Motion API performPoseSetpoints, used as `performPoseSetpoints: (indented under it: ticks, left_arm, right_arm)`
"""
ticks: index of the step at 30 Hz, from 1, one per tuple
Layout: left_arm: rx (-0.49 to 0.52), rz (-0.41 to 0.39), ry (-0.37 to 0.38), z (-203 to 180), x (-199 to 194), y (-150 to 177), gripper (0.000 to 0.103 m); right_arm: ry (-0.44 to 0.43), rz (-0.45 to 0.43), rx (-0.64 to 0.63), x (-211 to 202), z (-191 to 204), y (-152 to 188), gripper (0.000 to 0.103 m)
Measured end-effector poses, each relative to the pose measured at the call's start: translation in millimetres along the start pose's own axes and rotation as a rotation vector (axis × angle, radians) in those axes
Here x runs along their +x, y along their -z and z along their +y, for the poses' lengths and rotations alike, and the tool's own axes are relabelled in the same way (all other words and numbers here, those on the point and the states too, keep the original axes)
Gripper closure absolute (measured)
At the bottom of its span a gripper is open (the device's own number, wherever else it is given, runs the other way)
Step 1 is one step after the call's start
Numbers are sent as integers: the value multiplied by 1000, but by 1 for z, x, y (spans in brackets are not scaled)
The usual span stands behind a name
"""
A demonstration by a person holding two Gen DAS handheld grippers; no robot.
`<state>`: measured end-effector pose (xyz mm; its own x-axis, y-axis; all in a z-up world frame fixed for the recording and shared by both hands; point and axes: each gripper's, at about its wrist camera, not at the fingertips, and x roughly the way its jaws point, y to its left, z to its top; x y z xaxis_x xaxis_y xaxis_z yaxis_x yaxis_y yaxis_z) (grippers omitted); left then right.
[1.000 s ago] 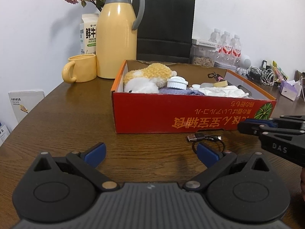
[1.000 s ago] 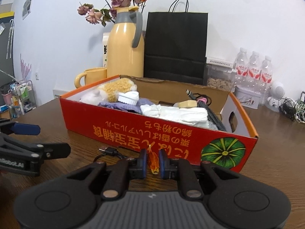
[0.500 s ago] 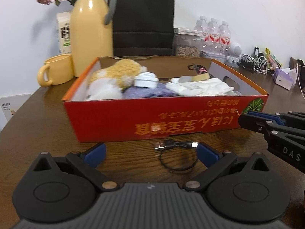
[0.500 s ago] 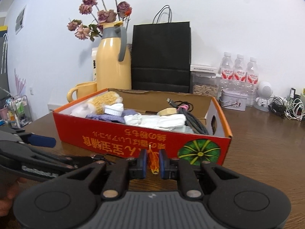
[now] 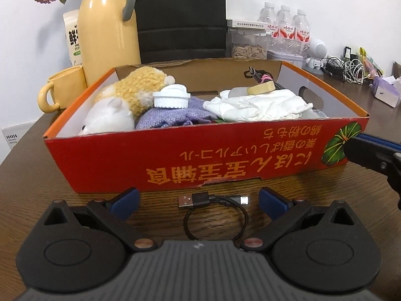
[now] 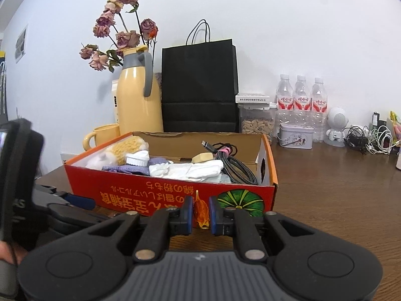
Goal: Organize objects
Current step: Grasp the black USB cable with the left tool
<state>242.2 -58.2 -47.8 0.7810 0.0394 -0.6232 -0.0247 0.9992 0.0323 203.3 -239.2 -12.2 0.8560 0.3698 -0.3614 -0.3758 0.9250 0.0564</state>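
Red cardboard box [image 5: 200, 160] with upside-down yellow lettering sits on the brown wooden table [image 5: 32, 200], its long printed side facing both cameras. Inside it, from the left wrist view, lie a yellow-and-white plush toy [image 5: 125, 100] at the left end, a white ribbed cap [image 5: 171, 97] resting on a purple knitted cloth [image 5: 170, 118], a crumpled white cloth [image 5: 260, 106] toward the right, and a roll of tape [image 5: 260, 88] near the back wall beside a coiled braided cable [image 6: 235, 166].

On the table just in front of the box lies a short black USB cable [image 5: 213, 200], its two plugs in a line and its cord looped toward the camera. The left tool [image 5: 199, 202] is wide open, its blue pads on either side of that cable and clear of it; none of it is between the pads' faces in contact.

The right tool [image 6: 201, 212] is closed on a small orange dried-looking piece [image 6: 201, 212], which stands upright between the blue pads, in front of the box's green pumpkin print [image 6: 240, 200]. I cannot tell exactly what the piece is. In the left wrist view the right tool's black fingers reach in from the right edge beside the box's corner.

Behind the box stand a yellow thermos jug [image 6: 137, 100] with dried roses [image 6: 120, 37], a yellow mug [image 5: 62, 89], a black paper bag [image 6: 200, 87] and three water bottles [image 6: 302, 100].
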Motion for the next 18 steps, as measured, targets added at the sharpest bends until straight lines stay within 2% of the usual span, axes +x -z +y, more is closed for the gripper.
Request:
performPoseSetpoints:
  ticks: [5,7,15,18]
  left_arm:
    - [-19,7,12,1,1,1,0]
    - [-33,9,30,3,1,1,5]
    - [-16,-27,59,-2,-7,3,48]
    - [-15,-35,74,-4,-10,5,48]
  right_arm:
    - [-11,-2,-15,-1,5,1,91]
    - [-12,-3,-18,-1,6,1,91]
    - [-7,5,-23,1,8,2,91]
    - [-5,5,-25,1,8,2,91]
